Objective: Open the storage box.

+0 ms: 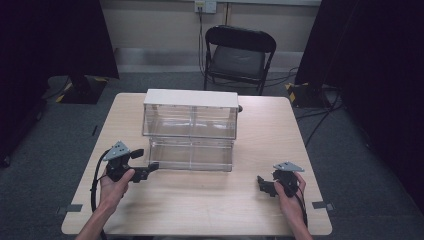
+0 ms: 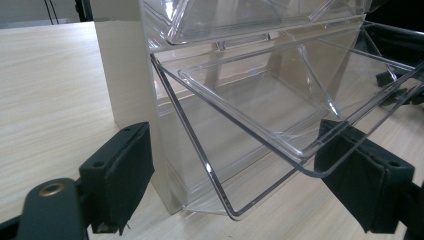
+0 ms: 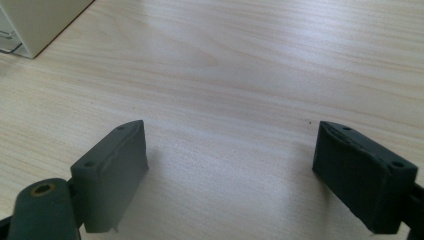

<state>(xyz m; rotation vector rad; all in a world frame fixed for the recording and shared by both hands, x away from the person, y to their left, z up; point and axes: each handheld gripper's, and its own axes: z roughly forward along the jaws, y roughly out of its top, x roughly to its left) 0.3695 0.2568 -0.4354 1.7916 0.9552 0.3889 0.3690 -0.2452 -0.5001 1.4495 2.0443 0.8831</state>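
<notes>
My left gripper (image 1: 145,167) sits at the lower left corner of the clear drawer cabinet (image 1: 190,127) on the wooden table (image 1: 200,200), jaws spread wide around the tilted-out edge of its bottom clear drawer (image 2: 280,100), not clamped on it. Well to the right, my right gripper (image 1: 265,185) rests over bare tabletop, jaws wide apart, holding nothing.

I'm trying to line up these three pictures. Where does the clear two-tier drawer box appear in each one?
High view: the clear drawer box stands mid-table, ahead of the left hand-held gripper.
Left gripper view: it spreads over the upper middle and right, its lower drawer tilted open between the jaws.
Right gripper view: its pale corner is at top left.
Shared landmark: the pale wooden table.
</notes>
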